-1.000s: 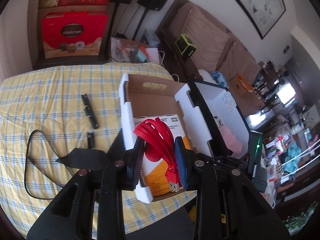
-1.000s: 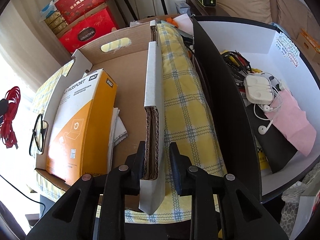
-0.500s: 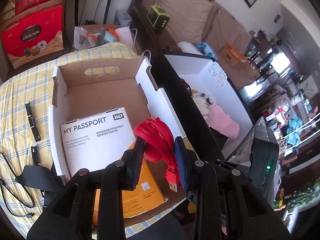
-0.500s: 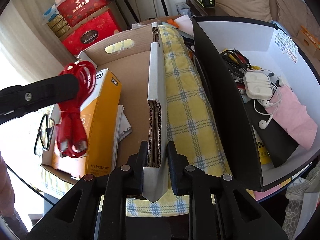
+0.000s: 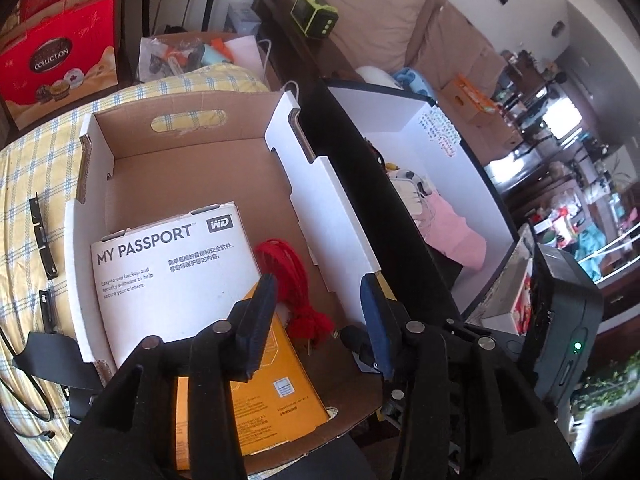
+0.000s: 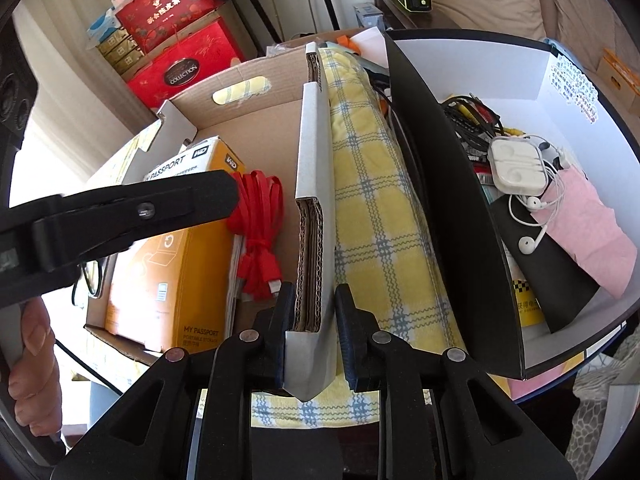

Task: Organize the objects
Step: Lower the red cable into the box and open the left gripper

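The open cardboard box (image 5: 192, 168) is brown inside and white outside. In it lie a bundled bright red cable (image 5: 298, 280) and an orange and white carton with grey letters (image 5: 176, 264). The cloth on the surface (image 6: 372, 208) is yellow with blue and white checks. On the right, the big black box (image 6: 448, 200) is white inside and holds a soft pink cloth (image 6: 592, 224).

We see the cardboard box (image 5: 192, 168) on the checked tablecloth (image 6: 372, 208); inside it the My Passport box (image 5: 172, 264) lies toward the left, with the coiled USB cable (image 5: 296, 280) just beside it on its right; the box's right wall (image 6: 312, 184) stands between our right gripper's fingers (image 6: 310, 312); right of that wall, past a strip of cloth, sits the open bin (image 6: 432, 168) holding the earphone case (image 6: 518, 170); behind the table the gift boxes (image 6: 176, 44) are stacked.
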Demonstrator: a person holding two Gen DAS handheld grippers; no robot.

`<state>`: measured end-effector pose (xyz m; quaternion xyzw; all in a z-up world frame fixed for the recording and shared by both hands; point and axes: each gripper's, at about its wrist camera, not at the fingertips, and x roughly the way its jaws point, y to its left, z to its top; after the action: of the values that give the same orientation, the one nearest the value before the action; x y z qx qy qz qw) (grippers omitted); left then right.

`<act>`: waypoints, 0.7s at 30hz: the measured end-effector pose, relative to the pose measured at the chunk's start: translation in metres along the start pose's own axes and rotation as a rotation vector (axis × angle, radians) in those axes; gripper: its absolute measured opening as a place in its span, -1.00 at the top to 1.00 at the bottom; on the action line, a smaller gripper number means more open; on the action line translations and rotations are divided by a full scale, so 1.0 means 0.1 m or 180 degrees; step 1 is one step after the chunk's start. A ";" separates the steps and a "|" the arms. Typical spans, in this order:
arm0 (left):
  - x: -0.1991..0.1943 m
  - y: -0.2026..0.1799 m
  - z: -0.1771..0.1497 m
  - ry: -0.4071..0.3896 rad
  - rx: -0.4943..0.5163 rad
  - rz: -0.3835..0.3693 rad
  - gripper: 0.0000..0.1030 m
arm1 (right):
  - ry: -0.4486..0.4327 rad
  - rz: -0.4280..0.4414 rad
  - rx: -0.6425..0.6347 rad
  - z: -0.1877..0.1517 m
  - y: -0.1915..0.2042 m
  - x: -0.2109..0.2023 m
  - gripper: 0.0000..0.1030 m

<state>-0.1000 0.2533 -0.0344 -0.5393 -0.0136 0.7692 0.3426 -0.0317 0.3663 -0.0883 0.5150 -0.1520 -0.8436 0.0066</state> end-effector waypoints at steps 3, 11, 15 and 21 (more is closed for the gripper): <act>-0.25 0.04 -0.06 -0.0173 0.0049 0.0008 0.06 | 0.0007 0.0007 0.0017 0.01 -0.01 -0.01 0.56; -0.76 0.49 -0.39 -0.0452 -0.0049 0.0384 -0.27 | -0.0077 -0.0038 0.0040 0.13 -0.04 -0.07 0.40; -0.91 0.83 -0.52 -0.0551 -0.0333 0.0457 -0.51 | -0.0092 -0.0114 -0.0014 0.25 -0.02 -0.11 0.19; -0.95 1.24 -0.63 -0.0513 -0.0659 0.0362 -0.52 | -0.0149 -0.0195 -0.0077 0.49 0.04 -0.13 0.13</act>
<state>-0.0932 0.0855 -0.0309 -0.5082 -0.0898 0.8226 0.2387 -0.0689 0.3766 -0.0553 0.4994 -0.1260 -0.8570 -0.0166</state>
